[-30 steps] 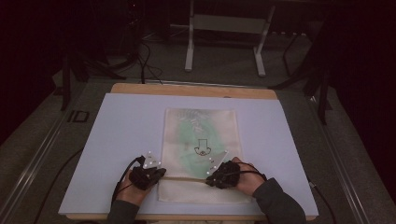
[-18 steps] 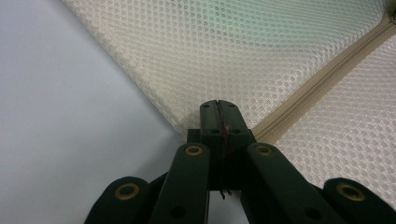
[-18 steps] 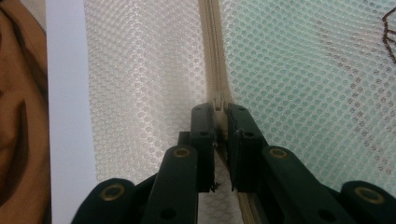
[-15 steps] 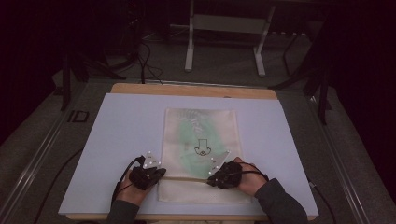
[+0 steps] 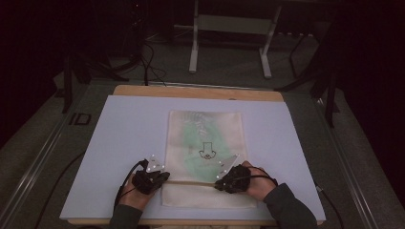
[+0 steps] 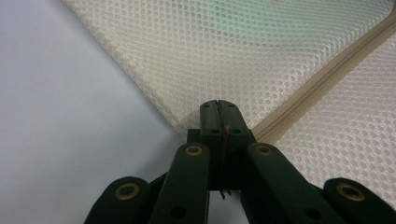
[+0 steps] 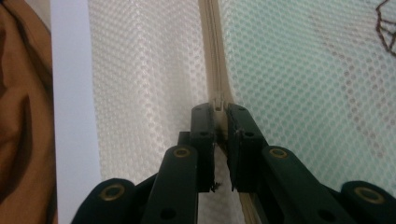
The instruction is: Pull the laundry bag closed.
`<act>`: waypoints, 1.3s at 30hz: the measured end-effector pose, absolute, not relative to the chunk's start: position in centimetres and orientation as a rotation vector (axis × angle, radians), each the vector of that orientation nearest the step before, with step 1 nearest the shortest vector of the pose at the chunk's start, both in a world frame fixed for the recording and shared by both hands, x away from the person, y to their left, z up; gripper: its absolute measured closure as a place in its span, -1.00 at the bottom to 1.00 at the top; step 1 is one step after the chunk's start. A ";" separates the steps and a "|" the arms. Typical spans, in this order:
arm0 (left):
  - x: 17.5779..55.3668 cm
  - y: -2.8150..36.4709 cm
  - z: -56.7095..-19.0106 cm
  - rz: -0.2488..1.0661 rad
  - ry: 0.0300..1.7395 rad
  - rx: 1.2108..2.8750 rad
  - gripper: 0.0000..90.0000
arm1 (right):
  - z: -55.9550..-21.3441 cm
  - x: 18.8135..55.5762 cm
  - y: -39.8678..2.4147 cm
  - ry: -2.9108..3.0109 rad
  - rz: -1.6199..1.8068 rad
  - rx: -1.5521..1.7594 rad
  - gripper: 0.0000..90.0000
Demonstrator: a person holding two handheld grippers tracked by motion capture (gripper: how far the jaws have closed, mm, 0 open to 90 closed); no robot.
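High view, table: white sheet (image 5: 119, 143) over a wooden top (image 5: 191, 91); dim floor with cables and a metal stand (image 5: 229, 33) beyond the far edge.
High view, bag: cream mesh bag (image 5: 203, 138) lies flat at the middle of the sheet, long side running away from the person, something green inside and a small dark drawing (image 5: 207, 151) on it.
High view, left tongs: left gripper (image 5: 162, 177) sits at the bag's left edge near the person's end, held by the left hand (image 5: 131, 193).
High view, right tongs: right gripper (image 5: 218, 183) rests on the bag toward its right side, held by the right hand (image 5: 258, 183); both tongs lie along one line across the bag (the zip line).
Left gripper view, tongs: jaws pressed together, clamped on the very edge of the mesh bag (image 6: 261, 60) where the zip (image 6: 327, 81) ends.
Left gripper view, surroundings: white sheet (image 6: 60, 116) lies left of the tongs, mesh ahead and to the right; the zip runs away to the upper right.
Right gripper view, tongs: jaws nearly together, pinching the zip (image 7: 214, 56) between the tips (looks like the slider, too small to be sure).
Right gripper view, surroundings: mesh on both sides of the tongs, green tint to the right; white sheet (image 7: 72, 116) and brown wood (image 7: 23, 116) far to the left.
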State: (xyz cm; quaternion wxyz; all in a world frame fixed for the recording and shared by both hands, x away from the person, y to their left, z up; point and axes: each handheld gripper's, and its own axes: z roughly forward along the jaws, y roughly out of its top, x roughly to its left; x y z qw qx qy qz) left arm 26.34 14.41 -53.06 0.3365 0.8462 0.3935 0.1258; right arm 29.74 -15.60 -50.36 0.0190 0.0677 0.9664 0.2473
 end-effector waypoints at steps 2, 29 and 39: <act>26.3 14.4 -53.1 0.328 1.025 2.207 0.99 | -50.3 29.7 -15.9 2.999 0.772 0.216 0.83; 26.3 14.4 -53.1 0.329 1.026 2.205 0.99 | -50.1 29.7 -18.1 2.987 0.774 0.264 0.83; 26.4 14.5 -53.1 0.324 1.028 2.203 0.99 | -50.1 29.6 -18.6 2.982 0.765 0.274 0.83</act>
